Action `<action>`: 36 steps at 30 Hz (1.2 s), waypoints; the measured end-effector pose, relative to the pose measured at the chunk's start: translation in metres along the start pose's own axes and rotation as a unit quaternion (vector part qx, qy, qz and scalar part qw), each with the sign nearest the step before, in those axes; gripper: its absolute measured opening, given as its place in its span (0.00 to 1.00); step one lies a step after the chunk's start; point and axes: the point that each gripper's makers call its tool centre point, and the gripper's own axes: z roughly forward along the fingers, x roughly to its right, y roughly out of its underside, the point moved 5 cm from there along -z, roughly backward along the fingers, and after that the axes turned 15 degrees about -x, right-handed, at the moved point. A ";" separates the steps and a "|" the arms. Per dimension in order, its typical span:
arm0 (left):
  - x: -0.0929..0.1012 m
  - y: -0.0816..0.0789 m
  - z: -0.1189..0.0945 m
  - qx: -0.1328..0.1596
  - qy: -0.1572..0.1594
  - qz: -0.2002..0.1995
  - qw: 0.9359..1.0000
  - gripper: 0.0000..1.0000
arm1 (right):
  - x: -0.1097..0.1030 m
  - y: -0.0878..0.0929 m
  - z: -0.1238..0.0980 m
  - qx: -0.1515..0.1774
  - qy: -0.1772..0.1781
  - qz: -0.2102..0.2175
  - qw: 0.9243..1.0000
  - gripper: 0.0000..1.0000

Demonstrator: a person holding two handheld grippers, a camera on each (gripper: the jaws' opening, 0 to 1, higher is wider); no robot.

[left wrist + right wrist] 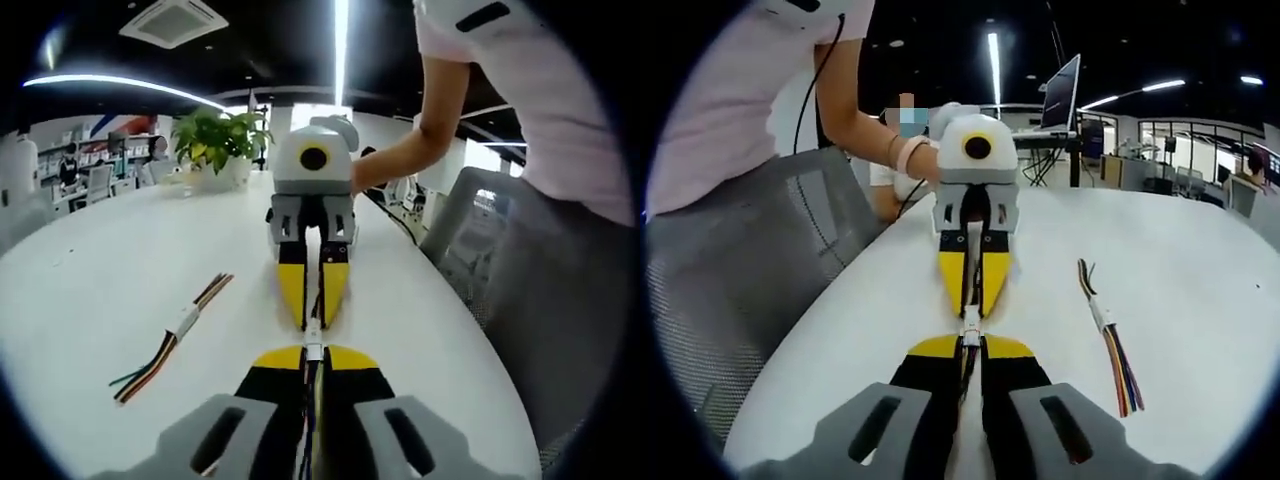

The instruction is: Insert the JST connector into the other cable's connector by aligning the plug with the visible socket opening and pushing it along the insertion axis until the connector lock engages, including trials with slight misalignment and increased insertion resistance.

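My two grippers face each other tip to tip over the white table (pixel 90 270). In the left gripper view, my left gripper (pixel 313 354) is shut on a wire bundle that runs back between its yellow jaws. A small white JST connector (pixel 314 339) sits in the gap between the tips. Opposite it, the right gripper (pixel 313 320) is shut on the other cable. In the right gripper view, the right gripper (pixel 970 345) holds its cable, the white connector (pixel 970 324) bridges the gap, and the left gripper (pixel 973 308) points back at it. I cannot tell whether the plug is seated.
A spare cable (pixel 176 334) with coloured wires and a white connector lies loose on the table (pixel 1210 250), and appears as the spare cable (pixel 1108 335) from the other side. A potted plant (pixel 220 135) stands far off. A mesh chair (pixel 478 235) and a person (pixel 520 90) stand at the table's edge.
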 end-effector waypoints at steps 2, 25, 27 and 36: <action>0.000 0.002 0.000 -0.005 0.001 0.005 1.000 0.00 | 0.000 0.002 0.001 -0.007 0.002 -0.004 1.000 0.03; -0.007 0.005 -0.002 0.010 -0.004 -0.014 1.000 0.00 | 0.003 -0.002 0.003 0.013 0.009 0.027 1.000 0.03; -0.010 0.005 -0.005 0.007 -0.011 -0.003 1.000 0.00 | 0.006 -0.005 0.004 0.015 0.014 0.023 1.000 0.03; -0.034 0.006 -0.012 -0.014 -0.023 0.022 0.999 0.00 | 0.030 -0.011 0.012 0.026 0.054 0.021 0.998 0.03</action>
